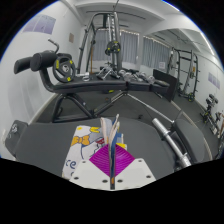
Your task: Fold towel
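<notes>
The towel (80, 150) is white with a coloured cartoon print. It lies on a dark grey surface (40, 140) just left of my fingers, and one edge of it rises in a bunched fold (106, 129) straight out of the fingertips. My gripper (112, 150) is shut. The two magenta pads (101, 159) meet along a thin line with the towel's edge pinched between them. The part of the towel under and behind the fingers is hidden.
This is a gym room. A black weight bench (112, 88) stands beyond the towel. A cable machine frame (100, 40) is behind it. A black padded bar (170, 135) runs along the right of the fingers. More exercise frames (185, 70) stand at the far right.
</notes>
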